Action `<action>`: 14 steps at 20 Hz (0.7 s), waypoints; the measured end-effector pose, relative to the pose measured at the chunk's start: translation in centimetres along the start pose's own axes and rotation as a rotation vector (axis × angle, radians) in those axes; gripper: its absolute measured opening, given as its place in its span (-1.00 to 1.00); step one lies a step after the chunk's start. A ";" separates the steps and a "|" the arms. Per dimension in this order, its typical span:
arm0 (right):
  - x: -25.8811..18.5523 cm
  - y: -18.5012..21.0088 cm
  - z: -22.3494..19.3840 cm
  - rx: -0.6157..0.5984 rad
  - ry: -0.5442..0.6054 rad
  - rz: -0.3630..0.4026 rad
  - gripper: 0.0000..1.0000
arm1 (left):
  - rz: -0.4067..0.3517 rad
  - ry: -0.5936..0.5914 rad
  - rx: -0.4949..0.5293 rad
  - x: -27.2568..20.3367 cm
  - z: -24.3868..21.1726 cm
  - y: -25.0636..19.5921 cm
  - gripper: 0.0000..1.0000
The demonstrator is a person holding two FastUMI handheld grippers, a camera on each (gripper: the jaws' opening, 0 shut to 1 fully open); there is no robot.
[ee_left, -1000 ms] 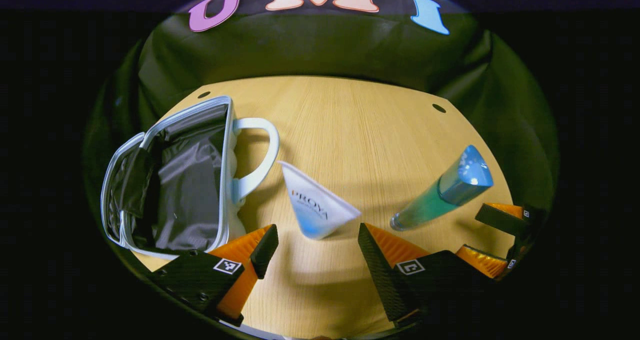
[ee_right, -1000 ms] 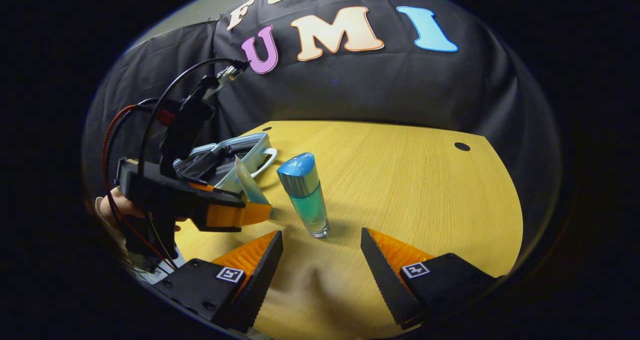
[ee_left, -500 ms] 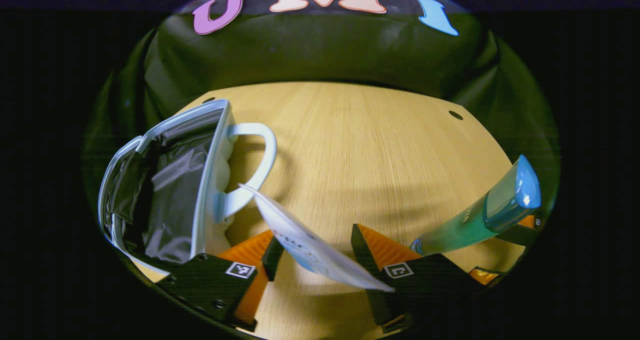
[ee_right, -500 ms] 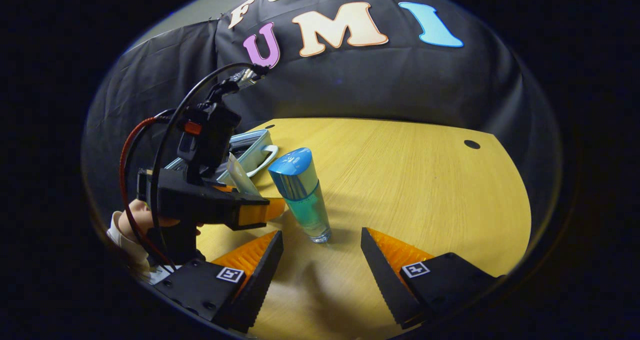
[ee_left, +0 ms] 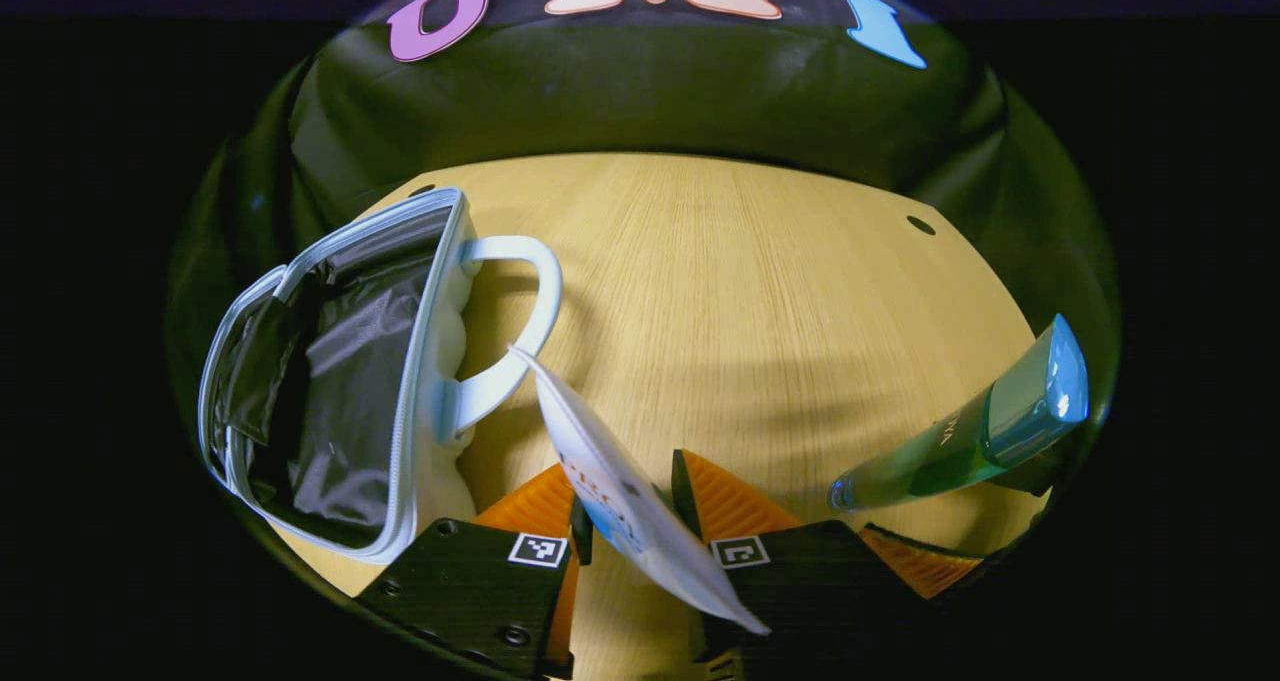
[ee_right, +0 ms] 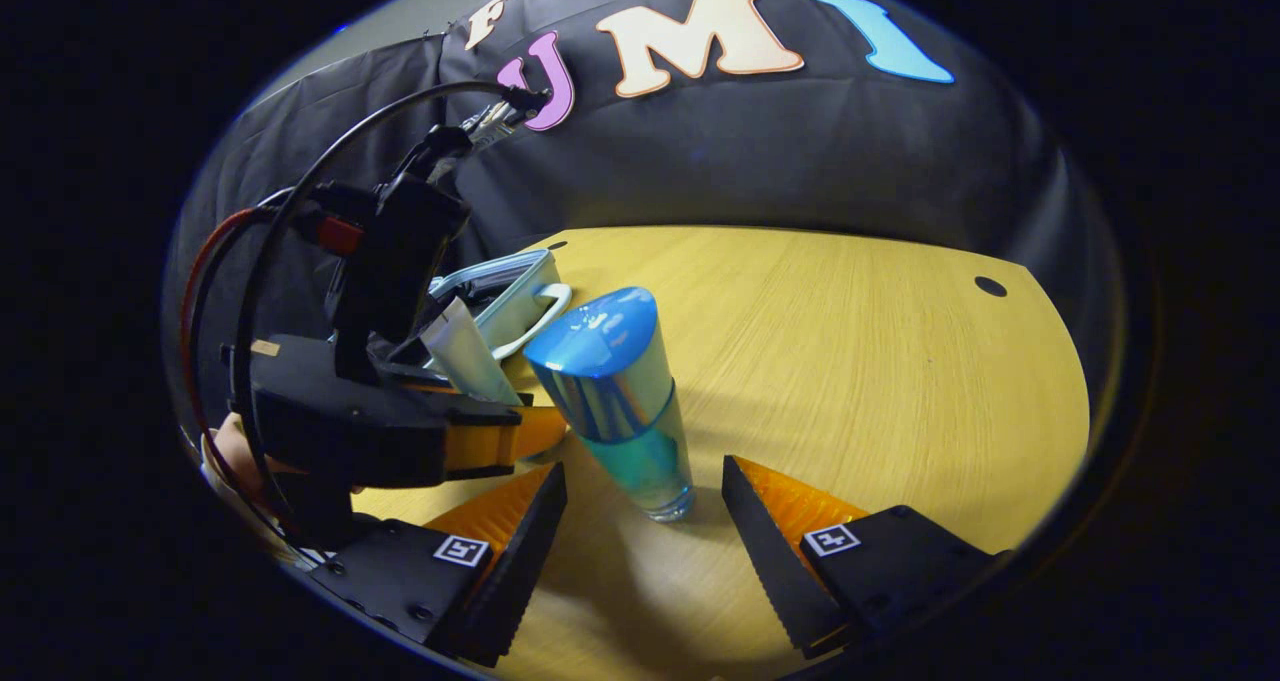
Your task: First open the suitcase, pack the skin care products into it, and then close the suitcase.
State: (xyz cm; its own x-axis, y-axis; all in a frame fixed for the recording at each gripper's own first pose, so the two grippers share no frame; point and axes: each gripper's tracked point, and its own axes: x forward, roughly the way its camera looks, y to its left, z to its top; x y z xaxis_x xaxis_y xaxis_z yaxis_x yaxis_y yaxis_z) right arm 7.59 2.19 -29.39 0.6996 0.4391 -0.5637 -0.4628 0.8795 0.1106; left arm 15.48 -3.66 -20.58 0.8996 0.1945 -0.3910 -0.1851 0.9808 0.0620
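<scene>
My left gripper [ee_left: 630,491] is shut on a white tube [ee_left: 600,461], which leans up and to the left between its fingers. An open pale-blue suitcase [ee_left: 425,361] with a dark lining lies to the left, its handle beside the tube. In the right gripper view, a tall green bottle with a blue cap [ee_right: 620,391] stands upright on the wooden table [ee_right: 880,361]. My right gripper [ee_right: 643,471] is open, with the bottle's base between its fingertips and not touching them. The left gripper [ee_right: 520,426] with the tube [ee_right: 465,356] is just left of the bottle, in front of the suitcase [ee_right: 510,296].
The bottle [ee_left: 970,431] leans at the right edge of the left gripper view, with one of the right gripper's fingers [ee_left: 915,561] below it. A hand [ee_right: 230,451] holds the left gripper. Bare tabletop [ee_left: 740,291] stretches behind the objects to the black cloth wall.
My left gripper has closed on the white tube and now holds it. My right gripper has moved closer to the bottle, which now stands between its open fingers.
</scene>
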 end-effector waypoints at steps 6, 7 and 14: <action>2.5 -0.3 1.8 -0.033 -0.061 -0.057 0.70 | -0.047 -0.010 -0.065 -3.6 2.6 0.0 -0.23; 2.8 -0.5 1.9 -0.030 -0.063 -0.060 0.14 | -0.042 -0.015 -0.065 -4.3 3.2 0.4 -0.25; 2.6 -0.7 1.7 -0.001 -0.018 -0.090 -0.05 | 0.038 0.002 -0.162 -8.2 5.3 7.6 -0.25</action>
State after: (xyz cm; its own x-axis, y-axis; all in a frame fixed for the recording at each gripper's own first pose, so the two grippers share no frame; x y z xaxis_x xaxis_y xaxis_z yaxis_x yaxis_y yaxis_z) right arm 10.69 2.99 -29.56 0.7480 0.3614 -0.5566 -0.3979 0.9155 0.0597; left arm 8.76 2.24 -12.06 0.8900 0.2308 -0.3932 -0.2800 0.9573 -0.0719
